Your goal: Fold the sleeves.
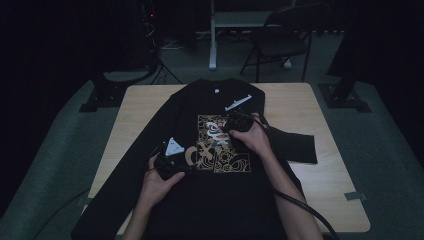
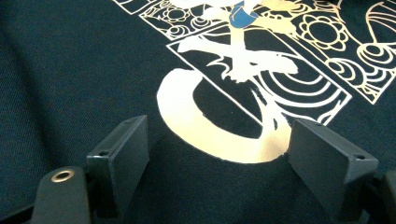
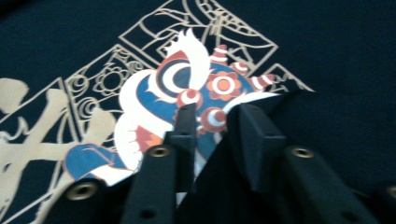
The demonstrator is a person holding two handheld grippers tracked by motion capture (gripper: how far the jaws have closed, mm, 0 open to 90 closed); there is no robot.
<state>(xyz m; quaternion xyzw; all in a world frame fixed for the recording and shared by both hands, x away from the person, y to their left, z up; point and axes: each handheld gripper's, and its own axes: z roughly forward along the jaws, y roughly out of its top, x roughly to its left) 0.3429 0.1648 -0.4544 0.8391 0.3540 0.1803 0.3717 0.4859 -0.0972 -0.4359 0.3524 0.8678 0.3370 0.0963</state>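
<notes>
Evidently folding: shirt (image 1: 210, 165) lies flat on bench (image 1: 320, 110). Right hand-held gripper (image 3: 212, 119) part-released, a fabric fold between its jaws; left hand-held gripper (image 2: 217, 144) spread wide — pressing cloth at the print (image 2: 261, 70), grasping nothing.

Matt black knit cloth on the sweatshirt (image 1: 210, 200), smooth slightly shiny gold print (image 2: 243, 84), pale wood-look counter (image 1: 300, 105), matt black plastic claws.

A black shirt (image 1: 210, 200) lies spread across the table (image 1: 300, 105). The left gripper (image 1: 167, 167) and the right gripper (image 1: 236, 122) both rest on its printed chest.
</notes>
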